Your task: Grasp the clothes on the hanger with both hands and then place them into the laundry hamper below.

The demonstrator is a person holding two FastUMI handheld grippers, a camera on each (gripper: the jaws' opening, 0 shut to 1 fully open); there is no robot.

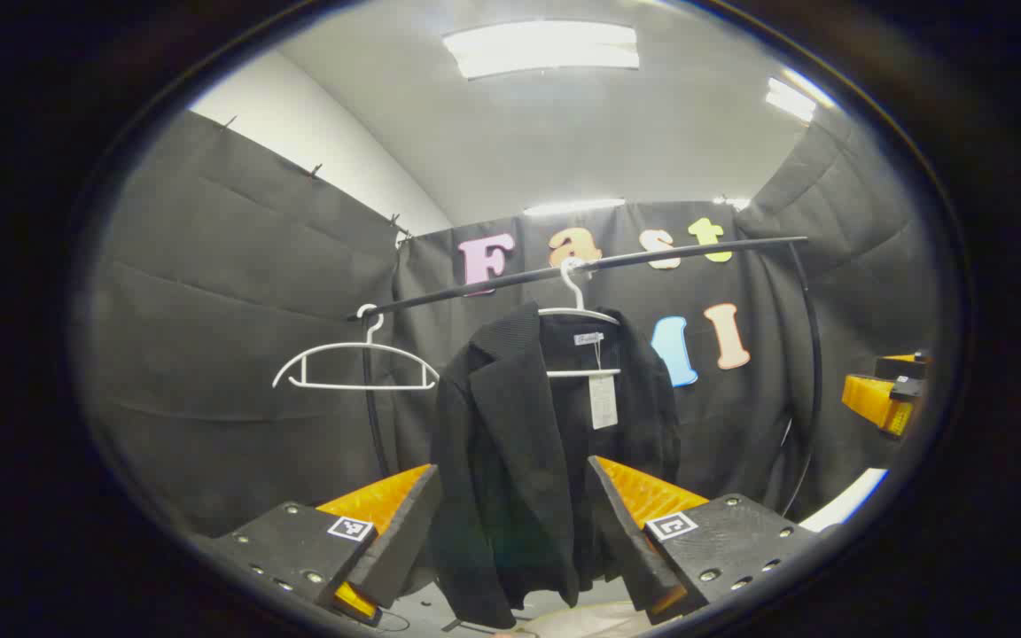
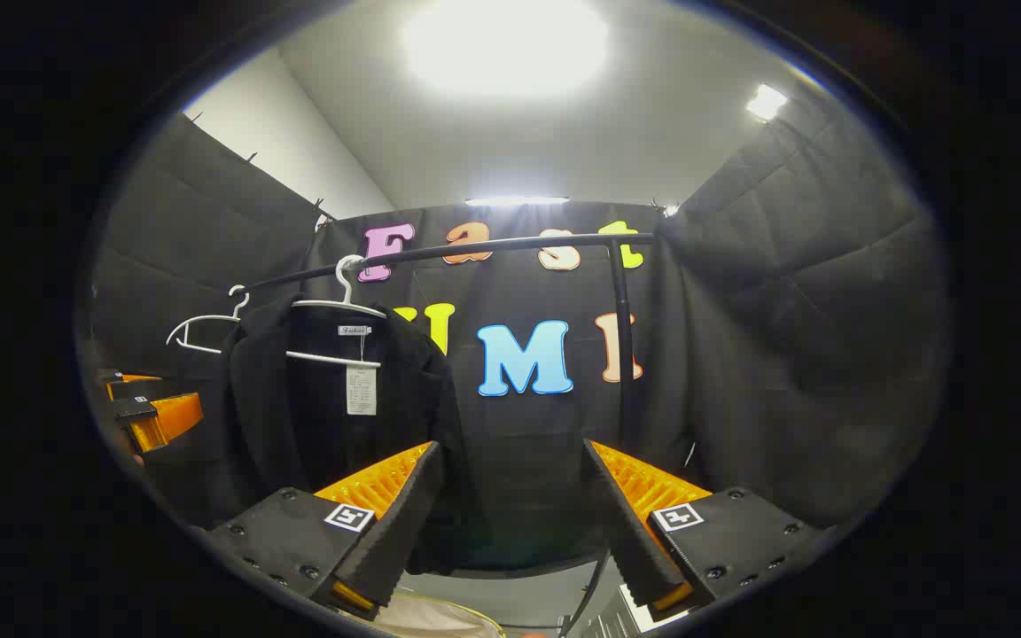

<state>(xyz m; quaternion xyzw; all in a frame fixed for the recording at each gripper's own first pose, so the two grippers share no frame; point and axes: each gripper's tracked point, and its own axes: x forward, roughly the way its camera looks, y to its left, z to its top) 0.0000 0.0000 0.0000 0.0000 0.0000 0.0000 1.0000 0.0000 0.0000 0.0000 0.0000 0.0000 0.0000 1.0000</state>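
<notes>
A black jacket with a white tag hangs on a white hanger from the black rail. In the left gripper view my left gripper stands open, its fingers framing the jacket's lower part from a short way in front. In the right gripper view the same jacket hangs to the left, and my right gripper is open, with the jacket's right edge behind its left finger. A pale rim of the hamper peeks at the bottom. The other gripper shows at the far left.
An empty white hanger hangs on the rail left of the jacket. The rail's upright post stands right of centre in the right gripper view. Black cloth walls close in on all sides. The right gripper shows at the right edge.
</notes>
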